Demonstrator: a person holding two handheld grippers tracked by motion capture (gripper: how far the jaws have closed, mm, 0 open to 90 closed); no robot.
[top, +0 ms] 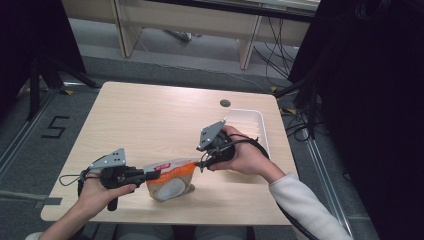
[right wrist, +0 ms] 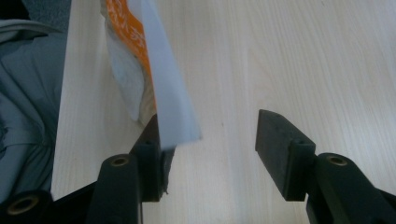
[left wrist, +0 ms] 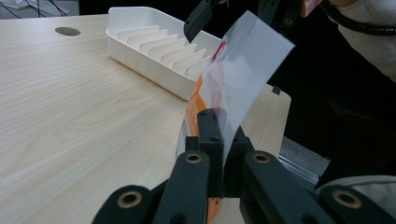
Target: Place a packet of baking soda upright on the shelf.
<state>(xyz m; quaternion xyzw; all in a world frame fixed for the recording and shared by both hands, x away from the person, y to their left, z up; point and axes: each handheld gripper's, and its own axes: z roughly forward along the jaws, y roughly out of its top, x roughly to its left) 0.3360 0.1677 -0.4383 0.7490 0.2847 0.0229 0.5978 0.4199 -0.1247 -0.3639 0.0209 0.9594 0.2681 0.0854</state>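
An orange and white pouch (top: 170, 179) stands on the wooden table (top: 150, 120) near its front edge. My left gripper (top: 150, 175) is shut on the left end of the pouch's clear top strip (left wrist: 247, 70); in the left gripper view the jaws pinch the film (left wrist: 219, 135). My right gripper (top: 202, 162) is at the strip's right end and stands open (right wrist: 210, 130). The strip's white edge (right wrist: 170, 93) lies against the inner face of its left jaw, and the other jaw is well apart from it.
A white ribbed tray (top: 260, 125) lies at the table's right side, behind my right hand (top: 245, 157), and appears as a tray wall (left wrist: 154, 70) in the left gripper view. A round cable hole (top: 225, 103) sits near the far edge. Dark stands and cables flank the table.
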